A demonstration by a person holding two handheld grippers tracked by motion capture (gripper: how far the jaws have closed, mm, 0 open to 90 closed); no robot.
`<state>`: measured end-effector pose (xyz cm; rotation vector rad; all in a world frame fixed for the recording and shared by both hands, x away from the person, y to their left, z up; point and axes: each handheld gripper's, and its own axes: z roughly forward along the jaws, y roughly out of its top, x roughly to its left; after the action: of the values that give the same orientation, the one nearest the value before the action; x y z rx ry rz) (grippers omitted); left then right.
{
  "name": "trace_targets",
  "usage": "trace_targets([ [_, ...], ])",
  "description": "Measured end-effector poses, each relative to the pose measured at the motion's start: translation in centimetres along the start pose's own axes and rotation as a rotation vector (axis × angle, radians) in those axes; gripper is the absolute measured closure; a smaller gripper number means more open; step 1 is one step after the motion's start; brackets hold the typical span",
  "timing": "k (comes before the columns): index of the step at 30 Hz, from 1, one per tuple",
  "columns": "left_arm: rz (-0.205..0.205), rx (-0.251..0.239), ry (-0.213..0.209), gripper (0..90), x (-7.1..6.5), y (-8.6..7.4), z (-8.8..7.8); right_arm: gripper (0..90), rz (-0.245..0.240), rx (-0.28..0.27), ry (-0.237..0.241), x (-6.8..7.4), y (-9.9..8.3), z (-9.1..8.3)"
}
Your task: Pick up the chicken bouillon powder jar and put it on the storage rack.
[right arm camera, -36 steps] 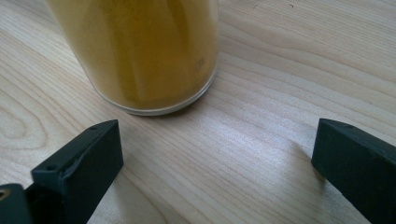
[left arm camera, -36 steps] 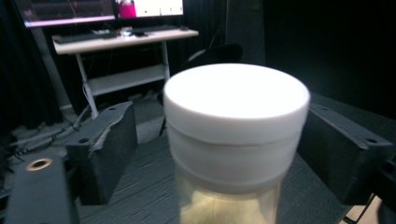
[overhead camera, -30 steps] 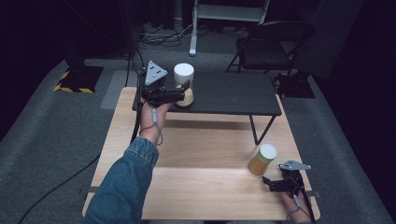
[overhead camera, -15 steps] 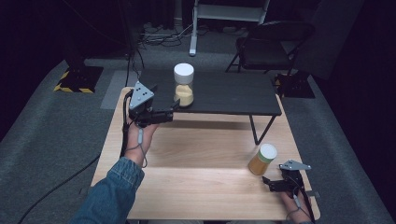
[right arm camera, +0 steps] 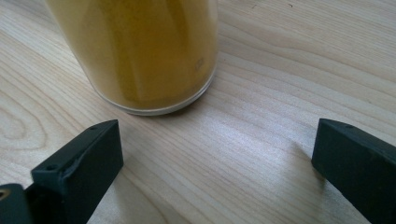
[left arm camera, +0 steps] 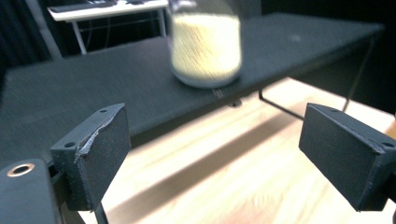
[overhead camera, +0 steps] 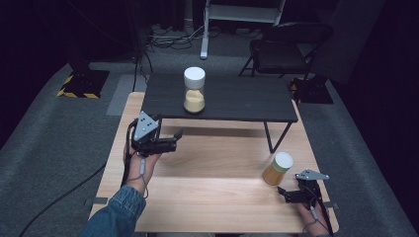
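Note:
A clear jar [overhead camera: 194,91] with a white lid and pale yellow powder stands on the black raised shelf [overhead camera: 237,98]. It appears blurred ahead of the jaws in the left gripper view as the jar [left arm camera: 205,42]. My left gripper [overhead camera: 176,140] hovers over the wooden table's left side, below and in front of the shelf, open with nothing between its jaws [left arm camera: 233,154]. An orange-filled jar [overhead camera: 276,169] with a pale green lid stands at the table's right. My right gripper [overhead camera: 282,192] rests just in front of that jar [right arm camera: 140,51], open and apart from it [right arm camera: 215,158].
The wooden table [overhead camera: 212,197] has bare space across its middle. The shelf's thin metal legs [overhead camera: 274,137] stand on it at the right. A dark chair [overhead camera: 281,49] and floor cables [overhead camera: 168,37] lie beyond the table.
My left gripper has drawn back from the white-lidded jar, moving toward the person and downward, leaving the jar standing on the shelf. The right gripper has stayed put.

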<state>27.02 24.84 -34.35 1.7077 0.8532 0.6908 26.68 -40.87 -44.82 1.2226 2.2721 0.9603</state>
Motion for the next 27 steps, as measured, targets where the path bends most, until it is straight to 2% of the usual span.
trace_targets([
  [12,-0.056,0.053,-0.036,9.5,-0.9,-4.1,0.0,1.9,0.003,0.000,-0.002,0.1,0.0,0.0],
  [16,-0.087,0.082,-0.034,9.5,-0.9,-5.6,0.1,1.8,0.003,0.001,-0.003,0.1,0.0,0.0],
  [22,-0.107,0.122,-0.021,9.5,-1.0,-7.2,0.3,1.9,0.003,0.000,-0.003,0.1,0.0,0.0],
  [25,-0.106,0.171,-0.002,9.6,-1.5,-7.4,0.6,1.9,0.003,0.000,-0.003,0.1,0.0,0.0],
  [27,-0.086,0.210,0.006,9.8,-1.9,-7.5,0.9,1.9,0.003,0.001,-0.002,0.1,0.0,0.0],
])
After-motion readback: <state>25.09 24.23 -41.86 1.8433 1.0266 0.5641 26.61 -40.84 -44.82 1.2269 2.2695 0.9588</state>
